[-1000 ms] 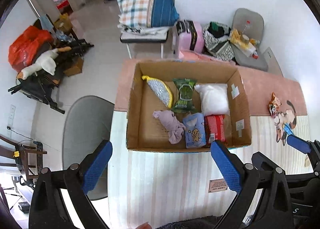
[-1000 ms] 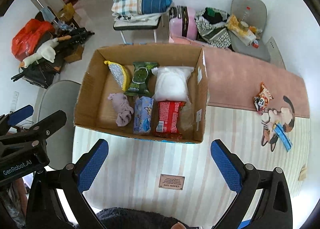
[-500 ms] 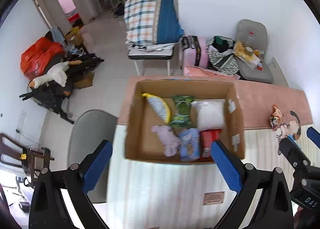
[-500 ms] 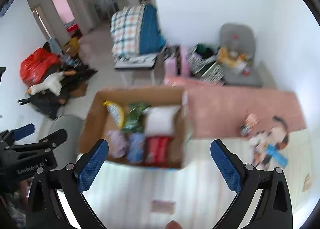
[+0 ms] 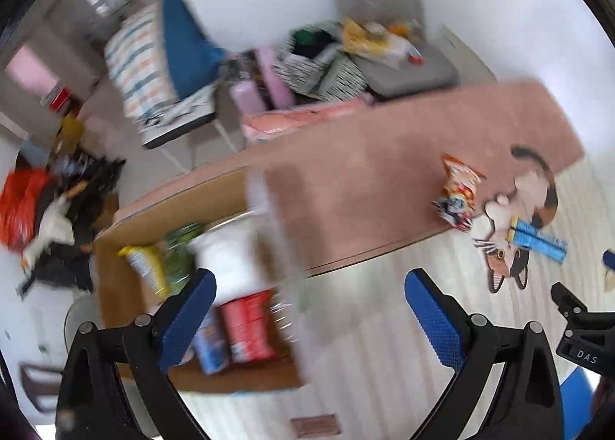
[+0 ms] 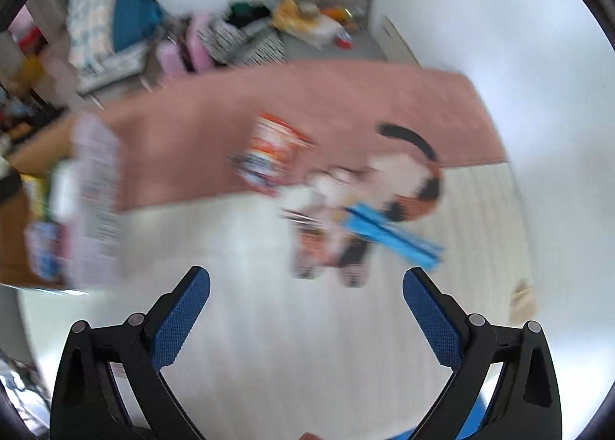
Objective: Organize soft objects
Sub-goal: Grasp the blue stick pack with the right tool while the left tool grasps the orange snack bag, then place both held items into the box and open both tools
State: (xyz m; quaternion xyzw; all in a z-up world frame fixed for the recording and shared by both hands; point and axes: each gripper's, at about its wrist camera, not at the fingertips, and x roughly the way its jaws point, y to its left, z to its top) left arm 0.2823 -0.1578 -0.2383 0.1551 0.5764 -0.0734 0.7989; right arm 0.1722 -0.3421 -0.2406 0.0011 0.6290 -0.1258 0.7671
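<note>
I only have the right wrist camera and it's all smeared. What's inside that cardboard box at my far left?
Observer: In the left wrist view, a red packet lies near the front of the cardboard box.
Operator: Anything white in there?
Observer: Yes, a white bag sits just behind the red packet.
Operator: Is the left gripper holding anything?
Observer: No, the left gripper is open with nothing between its fingers.
</note>
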